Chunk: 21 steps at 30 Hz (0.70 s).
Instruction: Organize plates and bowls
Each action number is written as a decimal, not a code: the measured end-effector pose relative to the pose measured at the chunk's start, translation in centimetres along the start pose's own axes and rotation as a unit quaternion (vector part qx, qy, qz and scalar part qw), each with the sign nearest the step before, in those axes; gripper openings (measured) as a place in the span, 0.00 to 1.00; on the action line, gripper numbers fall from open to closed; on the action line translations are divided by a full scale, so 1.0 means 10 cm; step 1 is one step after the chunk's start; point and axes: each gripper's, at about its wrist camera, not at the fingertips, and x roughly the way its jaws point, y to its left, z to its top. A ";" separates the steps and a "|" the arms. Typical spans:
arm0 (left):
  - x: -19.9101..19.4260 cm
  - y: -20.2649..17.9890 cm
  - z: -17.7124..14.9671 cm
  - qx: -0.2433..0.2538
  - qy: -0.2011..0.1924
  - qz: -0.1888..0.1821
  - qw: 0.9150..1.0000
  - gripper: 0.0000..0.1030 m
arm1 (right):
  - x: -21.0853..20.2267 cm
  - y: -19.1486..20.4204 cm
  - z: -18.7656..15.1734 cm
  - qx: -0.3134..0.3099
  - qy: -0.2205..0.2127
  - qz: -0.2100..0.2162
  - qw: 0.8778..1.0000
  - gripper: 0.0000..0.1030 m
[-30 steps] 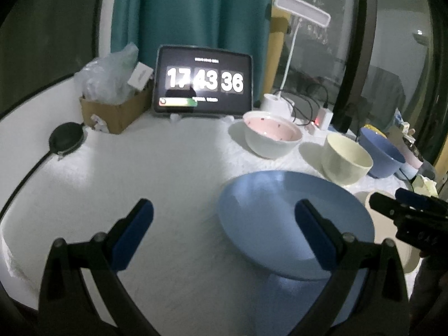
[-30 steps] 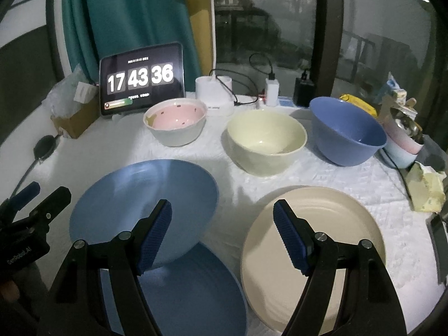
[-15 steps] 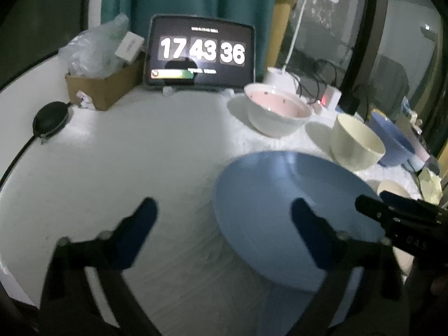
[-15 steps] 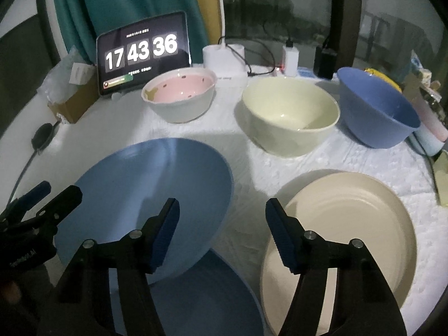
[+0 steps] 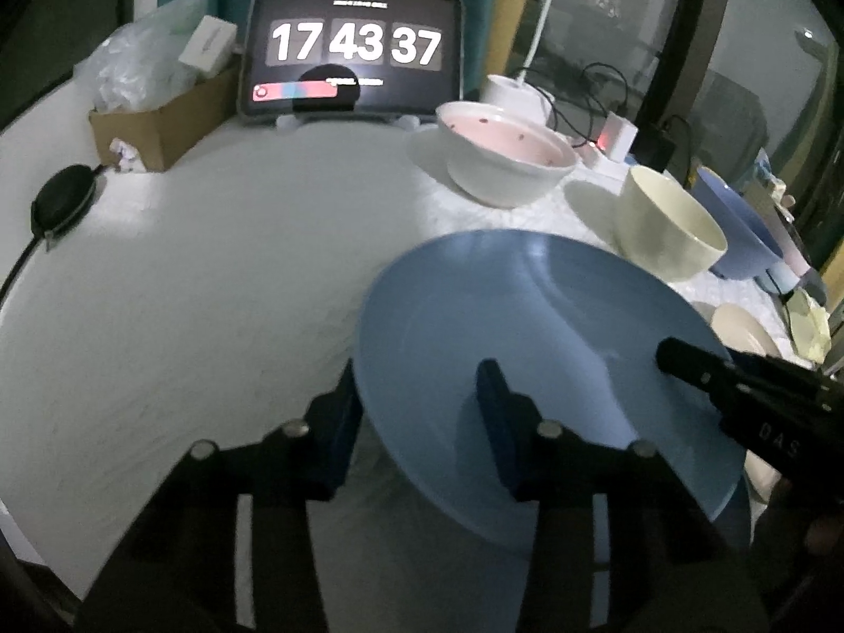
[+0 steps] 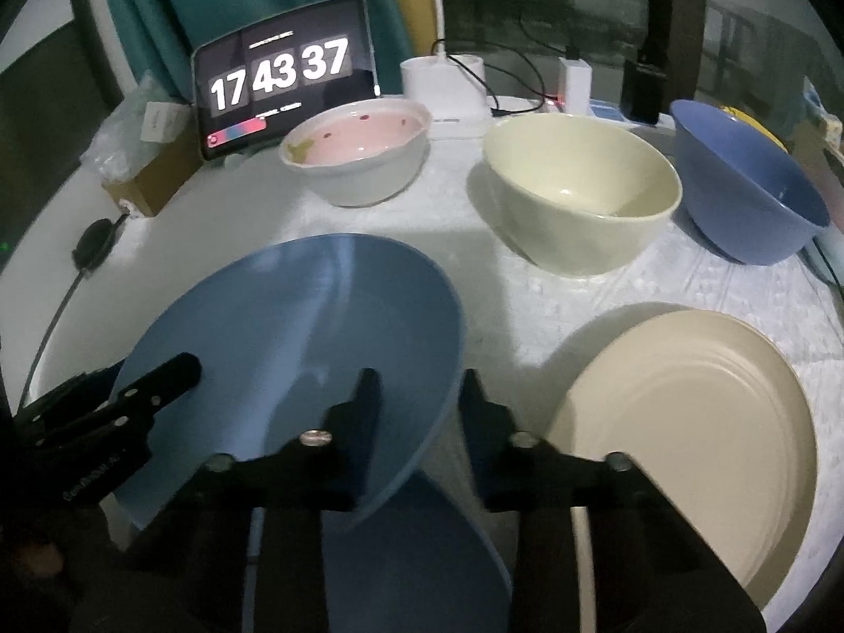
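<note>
A light blue plate (image 5: 533, 348) is tilted, its rim lifted off a second blue plate (image 6: 422, 554) under it. My left gripper (image 5: 416, 422) straddles its left rim, one finger under and one above, jaws narrowed around it. My right gripper (image 6: 416, 422) straddles the plate's (image 6: 306, 337) right rim the same way. A beige plate (image 6: 696, 422) lies to the right. A pink-lined white bowl (image 6: 358, 153), a cream bowl (image 6: 580, 190) and a blue bowl (image 6: 749, 195) stand behind.
A tablet clock (image 5: 353, 47) stands at the back, with a cardboard box (image 5: 158, 121) of wrappers to its left and a black puck with cable (image 5: 63, 200). A lamp base (image 6: 443, 84), chargers and cables sit behind the bowls. Clutter lines the right edge.
Both grippers have moved in onto the upper blue plate's rims and narrowed their jaws around it. The plate looks tilted more steeply.
</note>
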 end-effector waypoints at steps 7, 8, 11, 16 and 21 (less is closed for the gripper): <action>-0.08 -0.03 -0.04 0.002 -0.004 0.005 1.000 0.37 | -0.08 -0.02 -0.04 0.000 -0.009 -0.004 1.000 0.24; -0.11 -0.04 -0.04 0.003 -0.008 0.005 1.000 0.37 | -0.11 -0.03 -0.04 0.000 -0.012 -0.004 1.000 0.24; -0.19 -0.08 -0.04 0.011 -0.018 0.006 1.000 0.37 | -0.19 -0.04 -0.05 0.002 -0.023 -0.004 1.000 0.24; -0.32 -0.18 -0.06 0.022 -0.031 0.007 0.999 0.37 | -0.33 -0.10 -0.09 0.010 -0.038 -0.003 0.999 0.24; -0.42 -0.31 -0.10 0.032 -0.038 0.006 0.999 0.37 | -0.45 -0.18 -0.16 0.019 -0.048 -0.002 0.999 0.24</action>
